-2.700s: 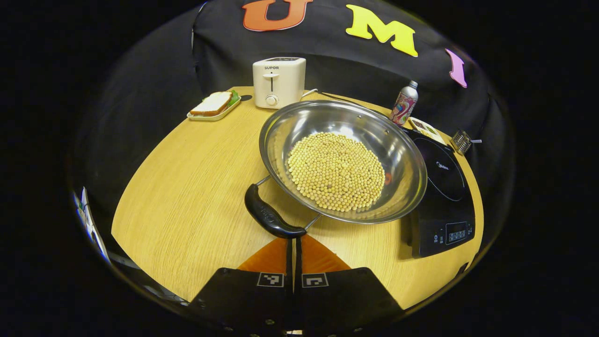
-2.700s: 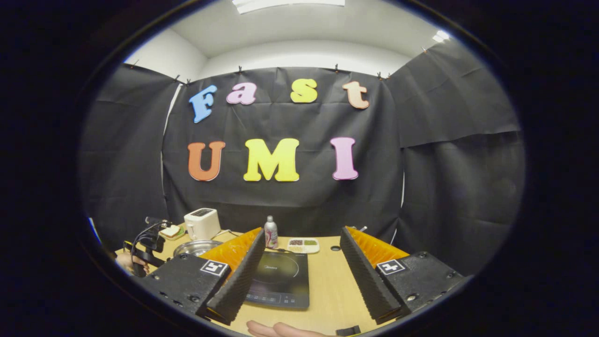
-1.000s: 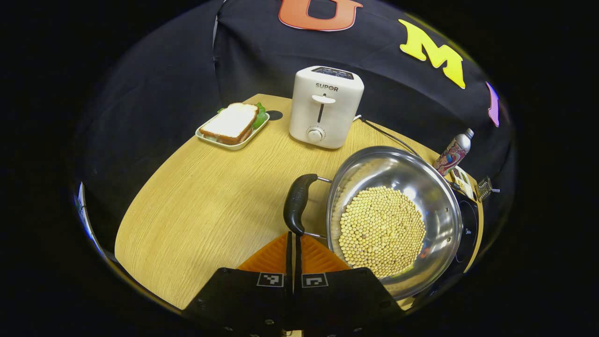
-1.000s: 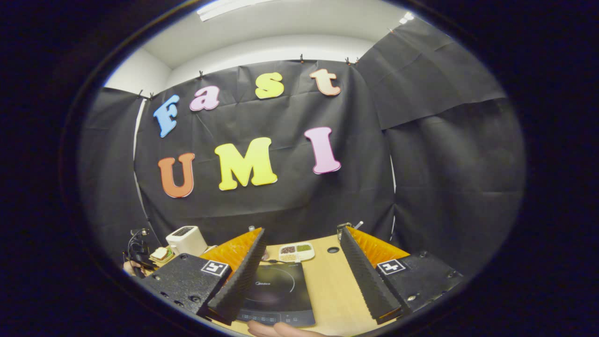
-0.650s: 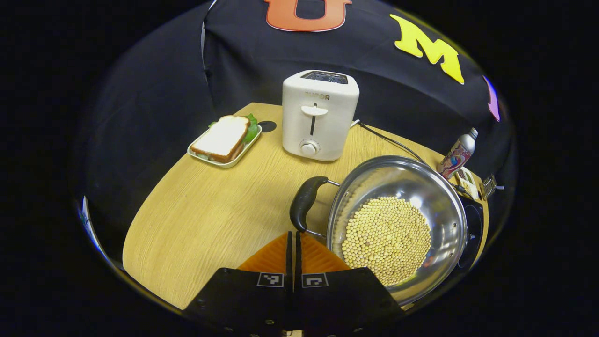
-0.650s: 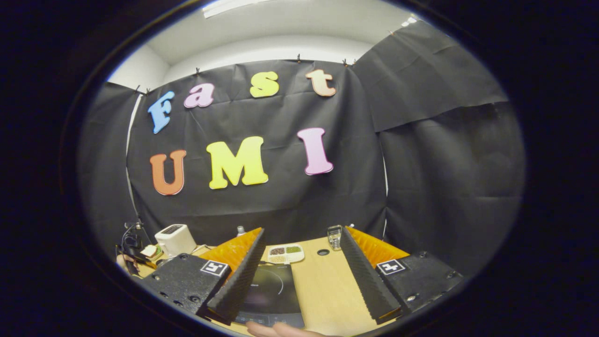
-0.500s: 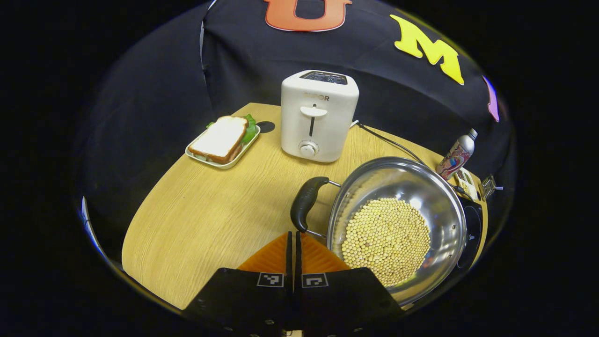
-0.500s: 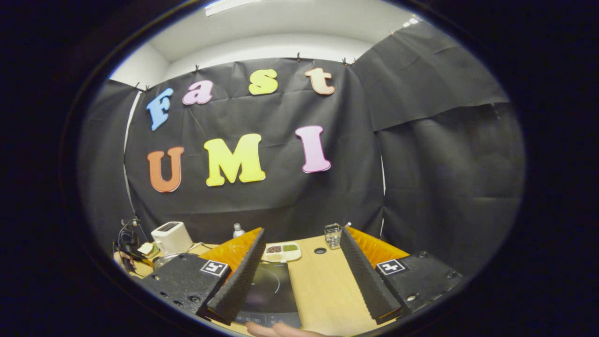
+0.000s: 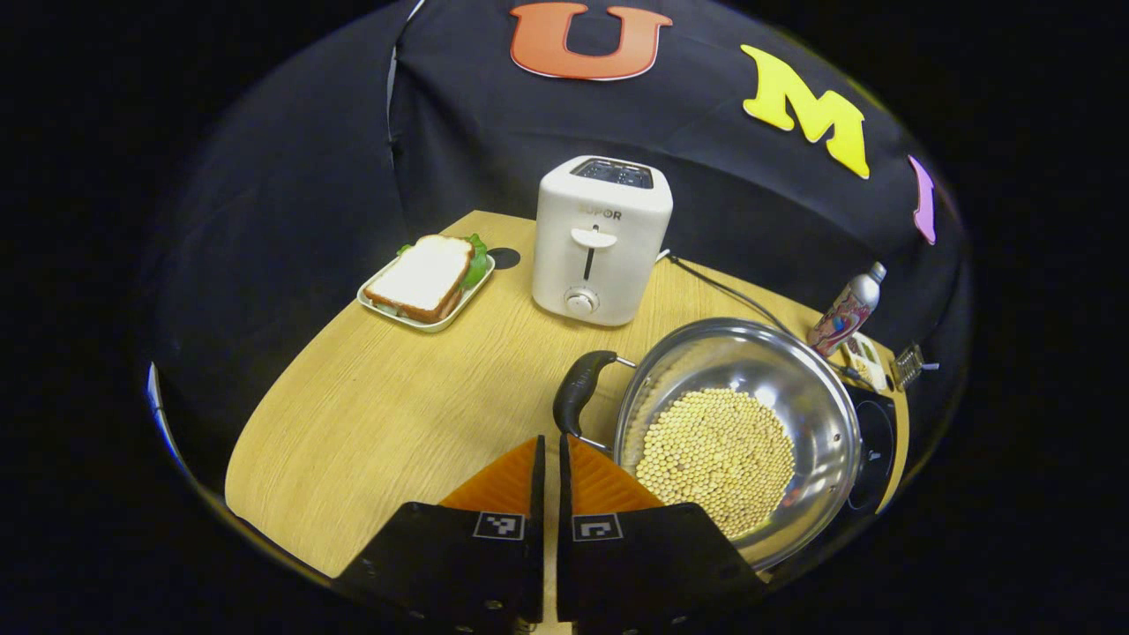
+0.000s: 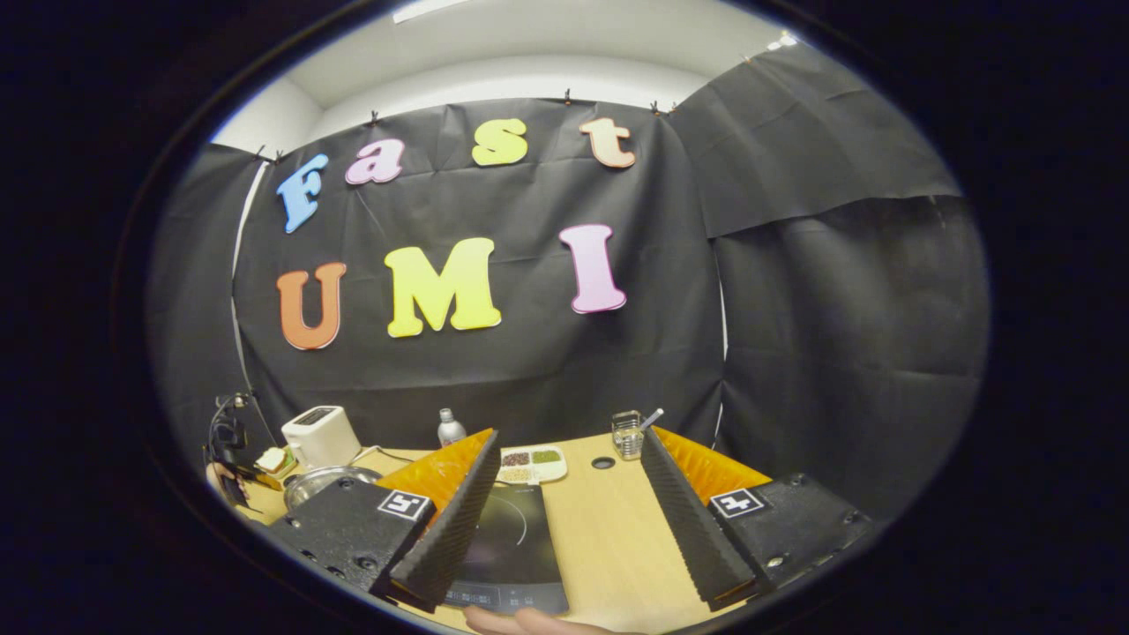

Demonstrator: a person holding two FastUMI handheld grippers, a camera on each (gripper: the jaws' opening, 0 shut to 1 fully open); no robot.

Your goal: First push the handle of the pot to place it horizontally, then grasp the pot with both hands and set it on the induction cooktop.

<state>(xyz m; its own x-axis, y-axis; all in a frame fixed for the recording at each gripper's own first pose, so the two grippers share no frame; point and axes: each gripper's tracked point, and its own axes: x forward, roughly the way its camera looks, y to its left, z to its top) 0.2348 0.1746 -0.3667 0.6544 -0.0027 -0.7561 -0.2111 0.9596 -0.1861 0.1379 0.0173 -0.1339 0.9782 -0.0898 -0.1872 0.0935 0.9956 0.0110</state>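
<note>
The left gripper (image 9: 549, 441) is hovering with its fingers nearly together, while the right gripper (image 10: 569, 441) is hanging wide apart.

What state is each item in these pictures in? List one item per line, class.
pot: full of beans, on the table, not yet on the cooktop.
pot handle: free, ungripped.
induction cooktop: bare.
toaster: lever up.
left gripper: shut, empty.
right gripper: open, empty.
</note>
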